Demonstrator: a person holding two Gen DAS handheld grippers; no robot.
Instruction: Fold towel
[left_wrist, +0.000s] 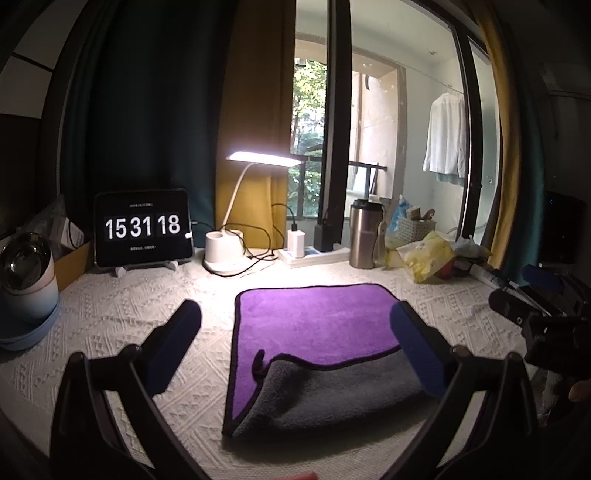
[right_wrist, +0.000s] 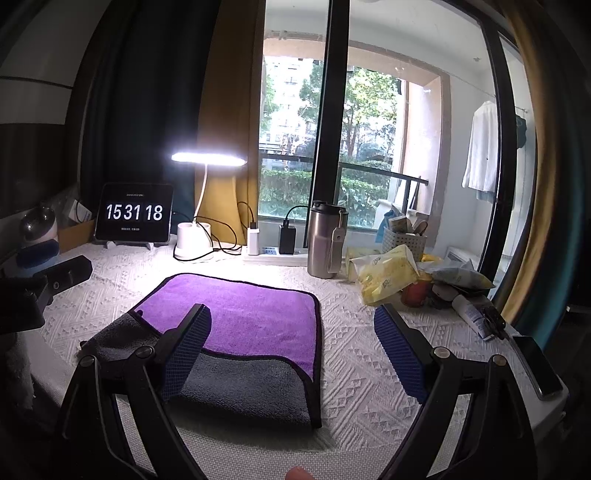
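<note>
Partly folded towel (left_wrist: 314, 325); underside probably hidden.

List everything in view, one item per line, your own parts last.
towel: one, purple with grey underside, near edge folded over, centre of table
tablecloth: one, white, textured, under everything
tablet clock: one, black, back left
desk lamp: one, white, lit, behind towel
steel tumbler: one, silver, back right
yellow packet: one, right of tumbler
left hand-held gripper: open, above towel
right hand-held gripper: open, above towel's right edge
</note>
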